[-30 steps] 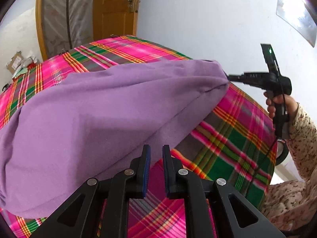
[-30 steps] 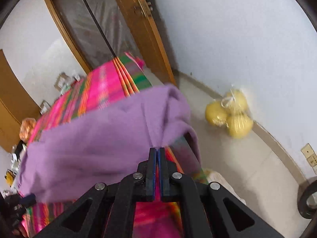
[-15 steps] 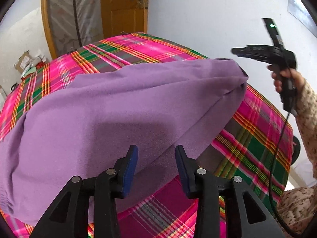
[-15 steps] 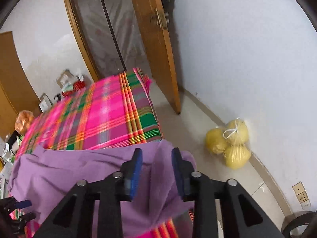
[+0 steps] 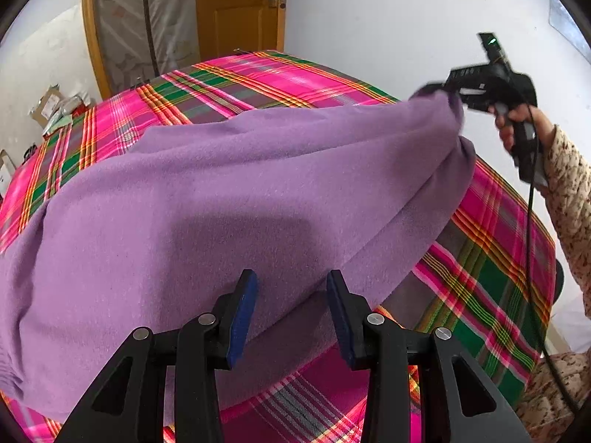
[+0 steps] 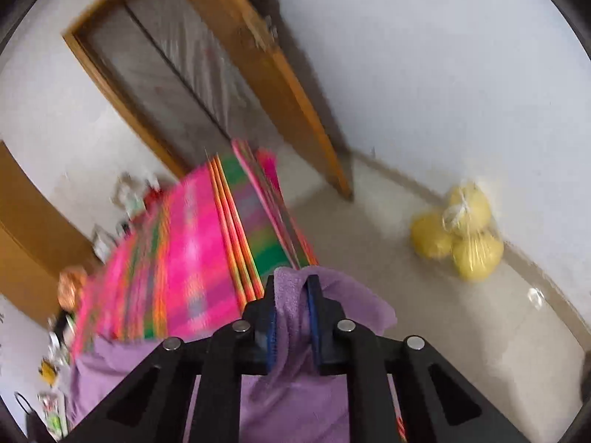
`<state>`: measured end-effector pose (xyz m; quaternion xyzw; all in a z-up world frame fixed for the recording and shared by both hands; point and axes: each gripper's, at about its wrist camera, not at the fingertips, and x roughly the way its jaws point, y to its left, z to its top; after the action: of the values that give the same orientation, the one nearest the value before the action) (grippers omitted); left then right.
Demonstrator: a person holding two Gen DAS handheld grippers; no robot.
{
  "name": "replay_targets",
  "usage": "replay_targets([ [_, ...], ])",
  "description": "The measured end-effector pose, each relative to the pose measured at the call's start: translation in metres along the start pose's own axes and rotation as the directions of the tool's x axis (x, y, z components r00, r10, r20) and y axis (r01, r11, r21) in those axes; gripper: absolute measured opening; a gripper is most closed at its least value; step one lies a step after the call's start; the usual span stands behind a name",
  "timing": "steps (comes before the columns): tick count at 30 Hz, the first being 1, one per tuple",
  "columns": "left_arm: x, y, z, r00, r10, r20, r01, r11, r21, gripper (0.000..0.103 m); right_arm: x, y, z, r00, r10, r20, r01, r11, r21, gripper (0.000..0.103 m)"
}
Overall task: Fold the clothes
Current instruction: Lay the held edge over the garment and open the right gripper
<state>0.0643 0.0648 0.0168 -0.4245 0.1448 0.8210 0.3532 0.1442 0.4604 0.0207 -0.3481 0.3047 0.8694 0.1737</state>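
A purple fleece garment (image 5: 229, 192) lies spread over a pink and green plaid table (image 5: 491, 284). My left gripper (image 5: 291, 288) is open, its jaws apart just above the garment's near edge, holding nothing. My right gripper (image 6: 291, 288) is shut on a bunched corner of the purple garment (image 6: 291, 302) and lifts it. In the left wrist view the right gripper (image 5: 443, 90) pulls that far right corner up off the table.
A wooden door (image 5: 240, 7) and a plastic-covered frame (image 5: 125, 26) stand behind the table. A bag of yellow fruit (image 6: 461, 232) sits on the floor by the white wall. Clutter lies at the table's left end (image 6: 122, 203).
The left gripper opened and let go of the near edge. The right gripper opened, then shut again on the far right corner and raised it.
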Motion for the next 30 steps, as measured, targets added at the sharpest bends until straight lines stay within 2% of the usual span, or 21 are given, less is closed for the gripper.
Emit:
replay_targets([
  [7,0.001,-0.003,-0.001,1.000,0.002,0.000,-0.002,1.000,0.006,0.041,-0.041,-0.014,0.007,0.989,0.021,0.148,-0.034,0.996,0.082,0.011],
  [9,0.001,-0.002,-0.002,1.000,-0.006,0.005,0.006,1.000,-0.002,0.041,-0.042,-0.033,-0.002,0.990,-0.012,0.141,-0.006,0.992,0.127,0.009],
  [11,0.001,-0.001,-0.003,1.000,-0.013,0.007,0.013,1.000,-0.010,0.041,-0.042,-0.056,-0.013,0.991,-0.055,0.119,0.033,0.984,0.177,0.002],
  [16,0.001,-0.003,-0.003,1.000,-0.013,0.005,0.013,1.000,-0.008,0.041,-0.042,-0.108,-0.039,0.987,-0.148,0.064,0.124,0.951,0.282,0.002],
  [19,0.002,-0.003,-0.002,1.000,-0.010,0.007,0.010,1.000,-0.013,0.041,-0.042,-0.095,-0.038,0.993,-0.099,0.070,0.081,0.970,0.227,0.002],
  [23,0.002,-0.006,0.000,1.000,0.004,0.007,-0.004,1.000,-0.016,0.041,-0.034,-0.052,-0.039,0.998,0.004,0.064,-0.010,0.995,0.096,0.003],
  [25,0.001,-0.008,0.000,1.000,0.012,0.007,-0.012,1.000,-0.014,0.041,-0.031,-0.031,-0.042,0.997,0.051,0.057,-0.053,0.998,0.035,0.009],
  [26,0.000,-0.008,0.000,1.000,0.017,0.008,-0.016,1.000,-0.012,0.041,-0.032,-0.019,-0.044,0.996,0.063,0.059,-0.062,0.998,-0.011,0.015],
  [29,-0.003,-0.004,-0.002,0.999,0.030,0.015,-0.029,0.999,-0.030,0.041,-0.024,0.012,-0.048,0.998,0.052,0.023,-0.049,0.990,-0.129,0.034],
  [30,-0.004,-0.002,-0.002,0.999,0.035,0.018,-0.034,0.999,-0.036,0.041,-0.021,0.017,-0.050,0.999,0.049,0.006,-0.047,0.988,-0.148,0.036],
])
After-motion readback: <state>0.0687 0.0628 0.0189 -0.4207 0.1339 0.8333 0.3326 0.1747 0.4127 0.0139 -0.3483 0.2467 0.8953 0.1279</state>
